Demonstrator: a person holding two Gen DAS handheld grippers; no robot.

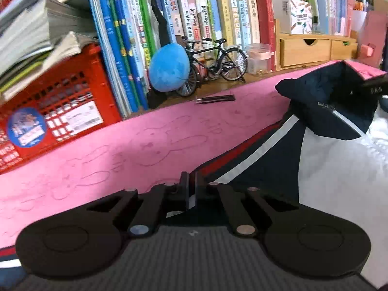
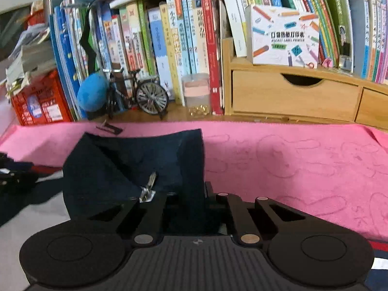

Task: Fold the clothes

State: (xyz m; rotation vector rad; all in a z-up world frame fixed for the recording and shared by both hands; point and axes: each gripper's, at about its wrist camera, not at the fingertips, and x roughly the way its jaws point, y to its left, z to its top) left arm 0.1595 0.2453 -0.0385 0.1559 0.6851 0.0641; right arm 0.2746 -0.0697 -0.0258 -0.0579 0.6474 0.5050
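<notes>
Over the pink mat (image 1: 121,145), both grippers angle down, left (image 1: 191,189) and right (image 2: 191,194) fingers clenched on the jacket (image 2: 121,165).

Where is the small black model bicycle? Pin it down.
The small black model bicycle stands on the wooden shelf against the books, between the blue plush ball and the clear plastic jar.

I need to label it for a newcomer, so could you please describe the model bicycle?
Find the bookshelf behind the pink cloth. Before the books stands the model bicycle, between a blue plush ball and a clear jar; it alone has spoked wheels.
</notes>
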